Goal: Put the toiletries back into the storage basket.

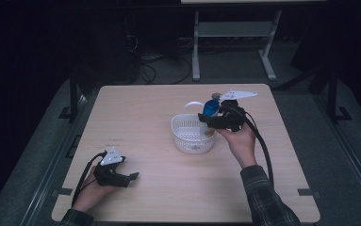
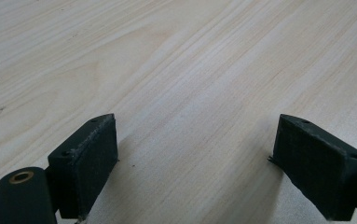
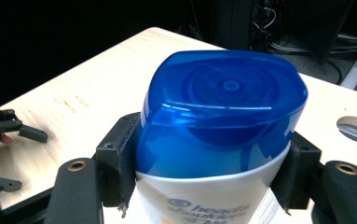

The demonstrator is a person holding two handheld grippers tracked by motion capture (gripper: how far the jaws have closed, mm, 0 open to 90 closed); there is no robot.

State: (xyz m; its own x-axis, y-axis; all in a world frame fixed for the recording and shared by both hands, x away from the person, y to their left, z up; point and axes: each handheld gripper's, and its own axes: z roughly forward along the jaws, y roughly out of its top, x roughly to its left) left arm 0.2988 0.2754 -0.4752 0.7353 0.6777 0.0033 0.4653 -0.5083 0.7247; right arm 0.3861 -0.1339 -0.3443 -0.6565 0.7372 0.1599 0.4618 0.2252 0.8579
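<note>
A white shampoo bottle with a blue cap (image 3: 223, 107) sits between the pads of my right gripper (image 3: 213, 163), which is shut on it just below the cap. From above, the bottle (image 1: 211, 107) and the right gripper (image 1: 213, 117) hang over the far right rim of a white plastic basket (image 1: 184, 136) near the table's middle. Something small and brownish lies inside the basket by its right wall. My left gripper (image 1: 128, 180) rests low at the near left of the table. Its jaws stand wide apart over bare wood, so the left gripper (image 2: 195, 158) is open and holds nothing.
The pale wooden table (image 1: 145, 113) has a round hole (image 1: 216, 96) near its far edge, behind the basket. A white table frame (image 1: 234, 42) stands on the dark floor beyond. The right gripper's cable (image 1: 263, 146) runs back along the forearm.
</note>
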